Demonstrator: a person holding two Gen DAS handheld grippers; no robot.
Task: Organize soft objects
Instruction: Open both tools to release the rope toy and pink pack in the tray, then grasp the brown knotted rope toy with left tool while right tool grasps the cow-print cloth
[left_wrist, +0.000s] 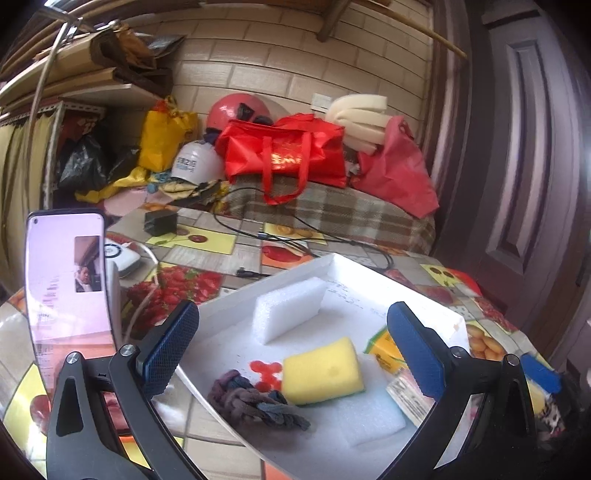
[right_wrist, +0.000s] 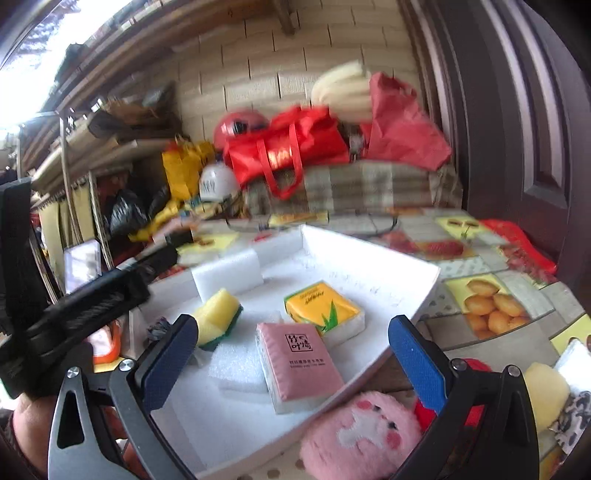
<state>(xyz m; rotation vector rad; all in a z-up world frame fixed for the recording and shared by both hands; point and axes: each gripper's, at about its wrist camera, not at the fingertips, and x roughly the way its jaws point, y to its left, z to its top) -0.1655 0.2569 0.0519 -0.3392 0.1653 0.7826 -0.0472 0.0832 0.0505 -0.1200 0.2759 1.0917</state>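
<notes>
A shallow white tray sits on a counter covered in a fruit-patterned cloth. The left gripper hovers over the tray's near edge, jaws wide open and holding nothing. Between its blue pads lie a yellow sponge and, touching its left side, a braided grey-purple rope toy. A white foam block rests further in, toward the tray's far corner. The right gripper also hangs open and empty above the tray, over a pink tissue pack; a yellow tissue pack lies just beyond it. A pink plush toy sits on the counter just outside the tray's near right edge, beside something red that is too hidden to identify. A phone stands upright at the counter's left edge
</notes>
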